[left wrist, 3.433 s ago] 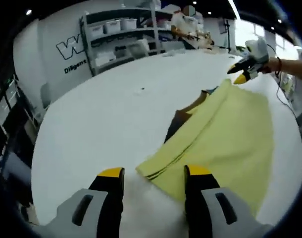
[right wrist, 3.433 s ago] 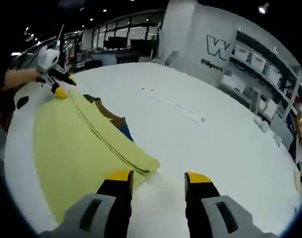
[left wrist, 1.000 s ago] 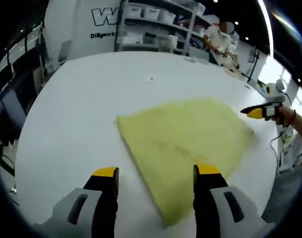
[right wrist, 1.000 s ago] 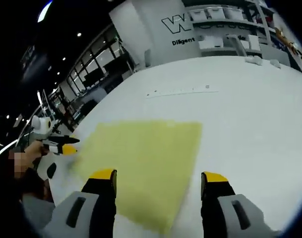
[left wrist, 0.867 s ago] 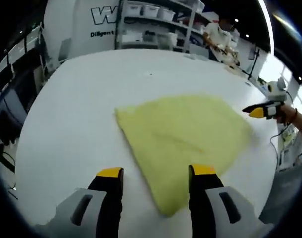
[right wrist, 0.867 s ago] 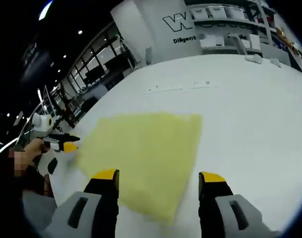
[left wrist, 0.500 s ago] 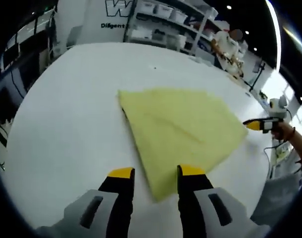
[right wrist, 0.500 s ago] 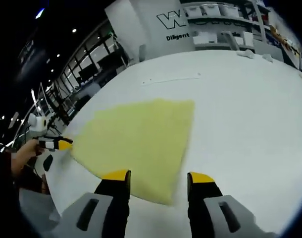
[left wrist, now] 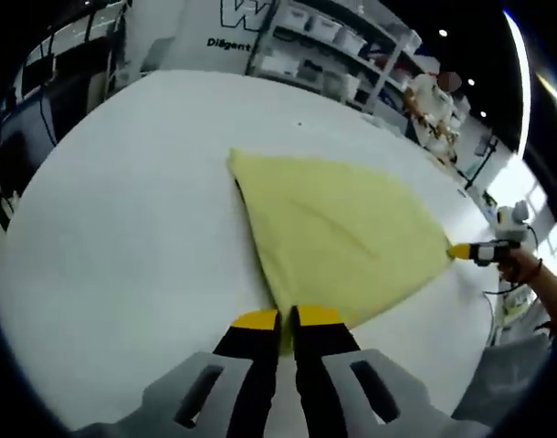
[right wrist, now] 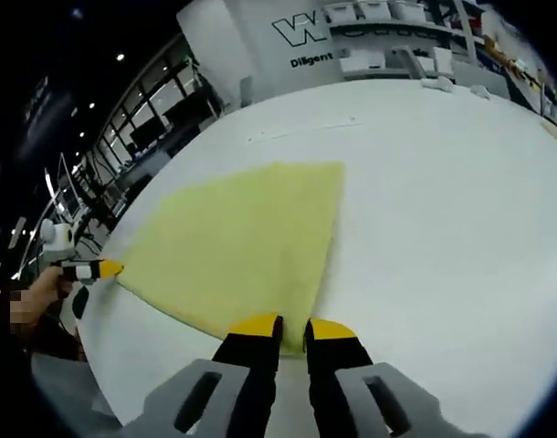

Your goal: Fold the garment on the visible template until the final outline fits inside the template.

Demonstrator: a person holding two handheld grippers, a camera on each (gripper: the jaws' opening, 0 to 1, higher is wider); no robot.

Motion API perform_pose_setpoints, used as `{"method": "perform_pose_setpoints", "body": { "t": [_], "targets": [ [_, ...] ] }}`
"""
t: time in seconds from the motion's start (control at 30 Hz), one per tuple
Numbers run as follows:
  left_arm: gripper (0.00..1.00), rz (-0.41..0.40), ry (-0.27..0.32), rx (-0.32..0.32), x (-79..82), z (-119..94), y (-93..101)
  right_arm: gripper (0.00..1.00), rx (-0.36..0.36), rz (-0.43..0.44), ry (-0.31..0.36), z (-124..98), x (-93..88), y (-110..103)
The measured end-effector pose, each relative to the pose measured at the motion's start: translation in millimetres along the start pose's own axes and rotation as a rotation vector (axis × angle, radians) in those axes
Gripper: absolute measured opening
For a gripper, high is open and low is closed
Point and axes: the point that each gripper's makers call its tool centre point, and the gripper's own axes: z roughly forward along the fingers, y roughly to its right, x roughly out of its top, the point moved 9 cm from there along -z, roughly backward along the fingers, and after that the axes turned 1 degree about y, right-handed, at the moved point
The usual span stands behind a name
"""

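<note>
Garment (left wrist: 338, 237) — a yellow folded piece lying flat on the white counter (left wrist: 123, 228) — looks light, soft and limp. Each near corner sits pinched: left hand-held gripper (left wrist: 278, 318) and right hand-held gripper (right wrist: 283, 323) are both nearly closed on fabric — corners seem the best hold.

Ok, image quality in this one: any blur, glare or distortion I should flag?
Left gripper view: strong fisheye bend of the white table, blown-out ceiling strip at the upper right, yellow garment fairly sharp. Right gripper view: same bending, soft blurred edges, dim background at left, garment evenly lit.
</note>
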Motion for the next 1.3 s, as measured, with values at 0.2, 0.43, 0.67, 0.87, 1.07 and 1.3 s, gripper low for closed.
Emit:
{"method": "perform_pose_setpoints", "body": {
  "t": [0.2,0.43,0.67,0.87,1.07,1.3],
  "targets": [
    [0.03,0.035,-0.005,0.019,-2.7,-3.7,1.8,0.0,-0.007,0.004,-0.008,-6.3,-0.9,0.2],
    [0.03,0.067,-0.023,0.028,-9.3,-11.6,3.7,0.0,0.005,0.001,-0.028,-12.0,-8.9,-5.6],
    [0.03,0.085,-0.022,0.035,-17.7,-20.7,4.3,0.0,0.012,-0.02,-0.049,-18.5,-16.1,-10.4],
    [0.03,0.099,-0.028,0.045,-25.1,-28.1,4.2,0.0,0.019,-0.015,-0.053,-20.8,-22.4,-8.1],
    [0.03,0.111,-0.043,0.044,-32.4,-35.5,4.5,0.0,0.019,-0.002,-0.057,-26.8,-30.0,-10.3],
    [0.03,0.124,-0.047,0.052,-37.4,-39.5,4.6,0.0,0.023,0.012,-0.071,-28.6,-37.4,-12.3]
  ]
}}
